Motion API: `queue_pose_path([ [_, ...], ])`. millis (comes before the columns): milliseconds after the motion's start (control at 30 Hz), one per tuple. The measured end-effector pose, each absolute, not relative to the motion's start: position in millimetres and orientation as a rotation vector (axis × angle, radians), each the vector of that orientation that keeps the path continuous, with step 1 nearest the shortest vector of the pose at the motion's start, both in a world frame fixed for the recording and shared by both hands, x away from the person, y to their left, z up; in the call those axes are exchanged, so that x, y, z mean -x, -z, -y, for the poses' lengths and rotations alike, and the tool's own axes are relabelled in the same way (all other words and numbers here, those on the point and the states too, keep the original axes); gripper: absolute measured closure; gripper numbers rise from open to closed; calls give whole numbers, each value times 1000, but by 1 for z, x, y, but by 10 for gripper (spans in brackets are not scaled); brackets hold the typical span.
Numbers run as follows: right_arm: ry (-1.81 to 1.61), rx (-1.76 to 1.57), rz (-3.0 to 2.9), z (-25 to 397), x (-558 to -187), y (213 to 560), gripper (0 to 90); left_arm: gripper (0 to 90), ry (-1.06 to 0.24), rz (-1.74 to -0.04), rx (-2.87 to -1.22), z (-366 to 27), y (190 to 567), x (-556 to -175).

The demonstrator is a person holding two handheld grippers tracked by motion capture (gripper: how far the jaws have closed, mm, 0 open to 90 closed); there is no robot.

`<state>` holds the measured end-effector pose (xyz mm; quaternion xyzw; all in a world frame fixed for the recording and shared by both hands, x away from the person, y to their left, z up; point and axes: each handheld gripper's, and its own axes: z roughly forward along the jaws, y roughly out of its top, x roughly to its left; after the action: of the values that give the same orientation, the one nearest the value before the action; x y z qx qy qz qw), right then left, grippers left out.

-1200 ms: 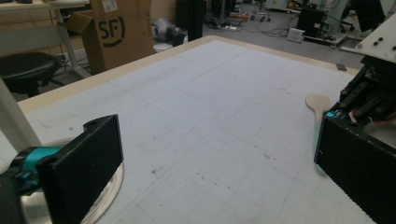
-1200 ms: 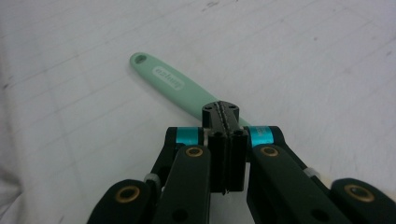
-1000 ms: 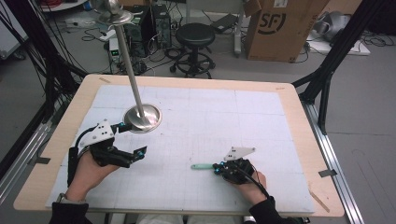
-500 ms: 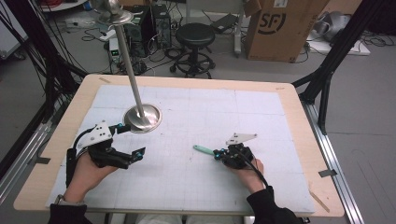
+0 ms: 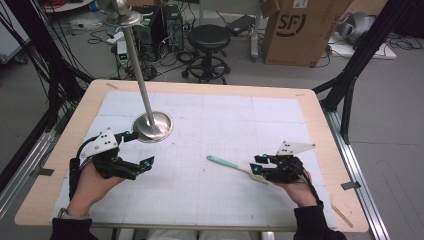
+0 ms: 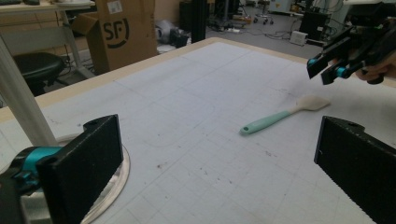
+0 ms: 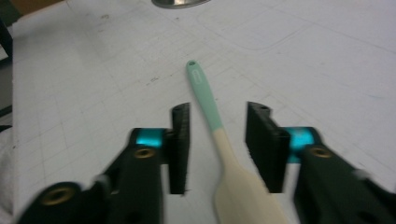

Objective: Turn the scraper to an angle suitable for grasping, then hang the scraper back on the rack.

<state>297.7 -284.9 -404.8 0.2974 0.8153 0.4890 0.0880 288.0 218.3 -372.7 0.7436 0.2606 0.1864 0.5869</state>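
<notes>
Spatula (image 5: pixel 232 165) lies flat on the table (image 5: pixel 210 100) between the parted jaws of the right gripper (image 5: pixel 256 168), which straddles its neck without touching, seemingly lined up to grasp, while the left gripper (image 5: pixel 141 149) waits wide open and empty beside the metal stand (image 5: pixel 152 126).

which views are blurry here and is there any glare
Right gripper view: soft overall, the right gripper and spatula smeared. Left gripper view: near jaws soft, spatula fairly sharp. High view: sharp enough, with bright glare on the metal stand base.
</notes>
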Motion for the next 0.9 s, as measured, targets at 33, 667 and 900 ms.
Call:
queue_pose_path([
  [33, -1471, -874, -2418, 290, -296, 403, 436, 17, -434, -606, -1734, -218, 373, -288],
  [667, -1424, -829, -2477, 298, -297, 394, 3, 17, -429, -587, -1741, -212, 372, -286],
  [900, -1257, -744, -2643, 271, -313, 385, 3, 17, -421, -584, -1751, -207, 373, -285],
])
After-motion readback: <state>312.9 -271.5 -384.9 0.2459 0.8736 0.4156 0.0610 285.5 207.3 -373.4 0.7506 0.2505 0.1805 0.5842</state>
